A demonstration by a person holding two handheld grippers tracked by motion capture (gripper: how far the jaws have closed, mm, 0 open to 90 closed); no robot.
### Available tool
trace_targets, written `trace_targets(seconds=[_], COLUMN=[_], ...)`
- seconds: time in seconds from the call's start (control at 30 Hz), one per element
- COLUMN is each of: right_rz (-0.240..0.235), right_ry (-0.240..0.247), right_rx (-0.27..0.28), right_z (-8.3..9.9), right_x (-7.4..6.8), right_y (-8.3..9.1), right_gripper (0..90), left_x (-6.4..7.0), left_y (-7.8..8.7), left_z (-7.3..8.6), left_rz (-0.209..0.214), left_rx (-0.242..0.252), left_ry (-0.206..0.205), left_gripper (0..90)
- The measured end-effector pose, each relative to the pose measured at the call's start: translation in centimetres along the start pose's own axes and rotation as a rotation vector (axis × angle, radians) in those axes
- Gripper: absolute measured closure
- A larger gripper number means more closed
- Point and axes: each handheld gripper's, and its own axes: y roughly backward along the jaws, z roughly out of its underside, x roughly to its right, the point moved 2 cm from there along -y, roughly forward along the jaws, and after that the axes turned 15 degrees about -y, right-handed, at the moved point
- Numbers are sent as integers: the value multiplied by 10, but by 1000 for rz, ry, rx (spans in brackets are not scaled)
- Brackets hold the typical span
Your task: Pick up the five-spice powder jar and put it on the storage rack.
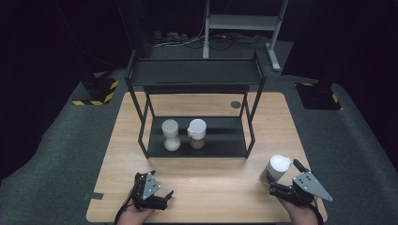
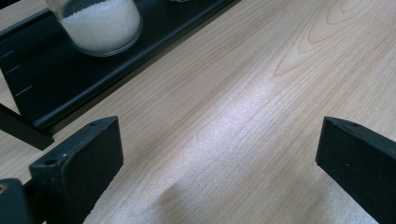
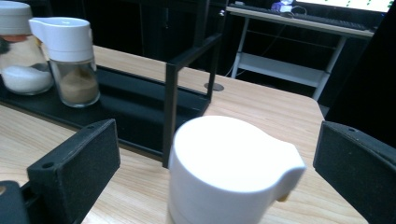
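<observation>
A white-capped jar [image 1: 277, 168] stood upright on the table [image 1: 216, 180], near its right front corner, just ahead of the right gripper [image 1: 281, 188], whose jaws were spread wide on either side of it without touching. The left gripper [image 1: 162, 197] rested low over bare wood, jaws apart. Two more jars [image 1: 184, 134] stood on the black rack [image 1: 225, 138].

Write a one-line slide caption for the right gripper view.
Open right gripper lined up on a white-lidded shaker jar on the wooden table, black shelf rack behind.
</observation>
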Motion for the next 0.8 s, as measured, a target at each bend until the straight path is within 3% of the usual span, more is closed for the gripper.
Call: trace_targets(seconds=[0.8], right_rz=[27], right_ry=[-66], right_rx=[-45], right_z=[22], right_x=[18], right_y=[-7], right_gripper=[2], left_x=[0], left_y=[0], left_z=[0], left_rz=[2], left_rx=[0], left_ry=[-1], left_gripper=[11])
